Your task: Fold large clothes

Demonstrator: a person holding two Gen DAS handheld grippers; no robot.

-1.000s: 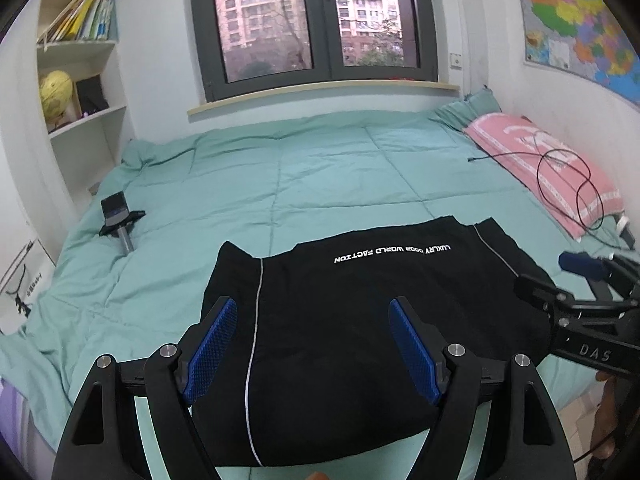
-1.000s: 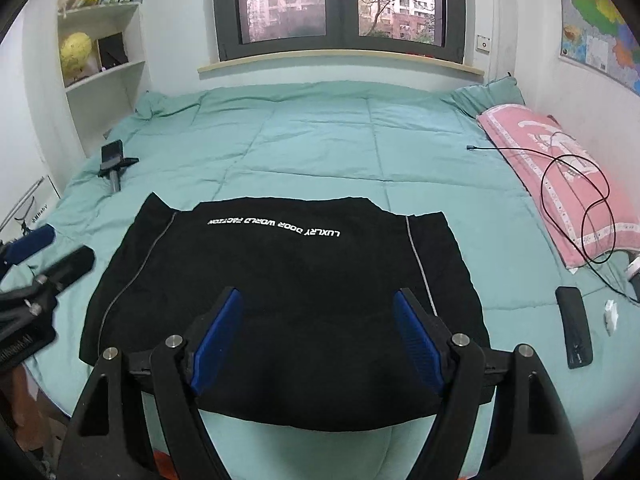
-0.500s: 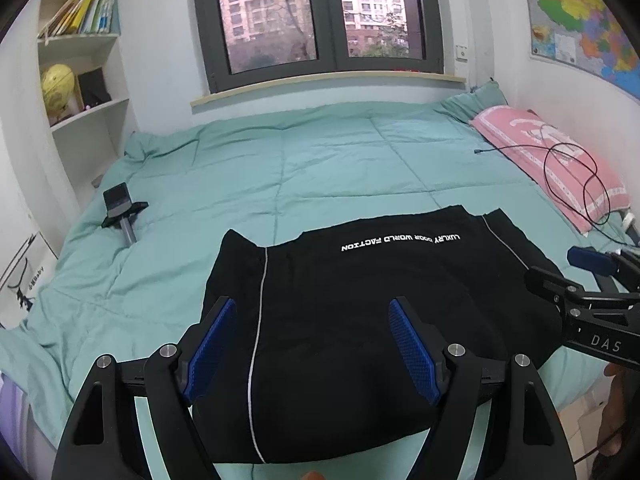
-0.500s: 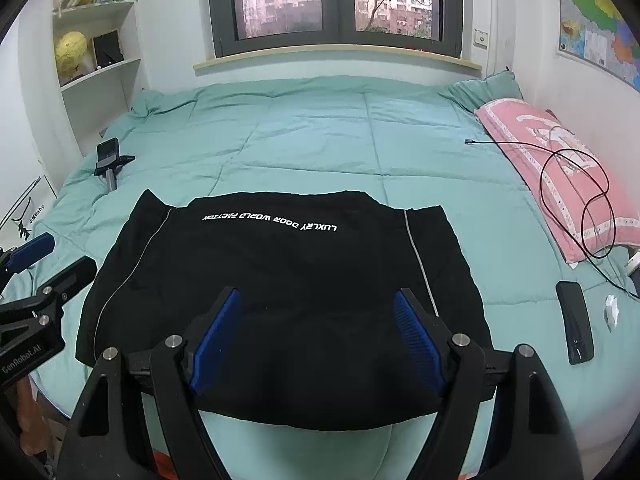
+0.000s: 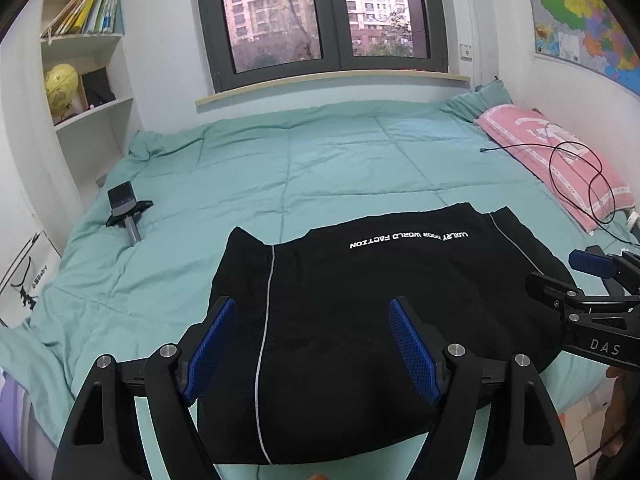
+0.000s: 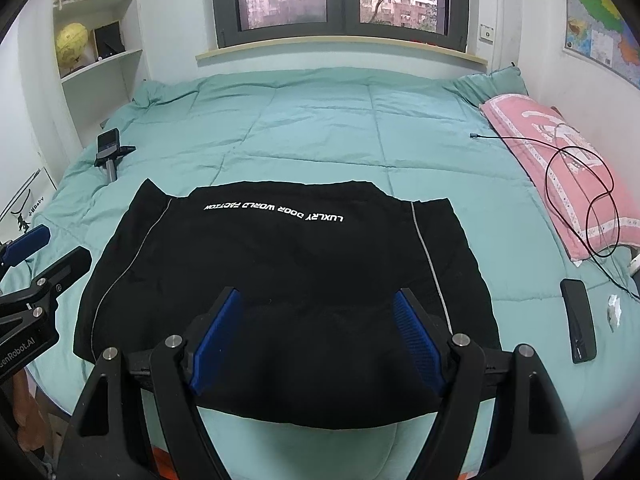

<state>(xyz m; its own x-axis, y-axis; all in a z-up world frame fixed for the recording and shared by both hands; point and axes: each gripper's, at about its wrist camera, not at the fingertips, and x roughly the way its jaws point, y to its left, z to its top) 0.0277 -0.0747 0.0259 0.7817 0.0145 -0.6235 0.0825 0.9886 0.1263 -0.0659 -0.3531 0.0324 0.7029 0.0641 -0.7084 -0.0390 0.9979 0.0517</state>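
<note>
Matt black cloth garment (image 6: 280, 272) lies on soft quilted green bedspread (image 6: 320, 128).

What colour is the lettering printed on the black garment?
White, on the black garment; the lettering shows best in the right wrist view.

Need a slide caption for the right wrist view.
Open right gripper above a black garment spread on the teal bed.

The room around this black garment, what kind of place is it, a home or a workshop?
Most likely a bedroom in a home. The black garment lies on a bed with a green quilt and a pink pillow, and a wall shelf holds books and a yellow globe.
</note>
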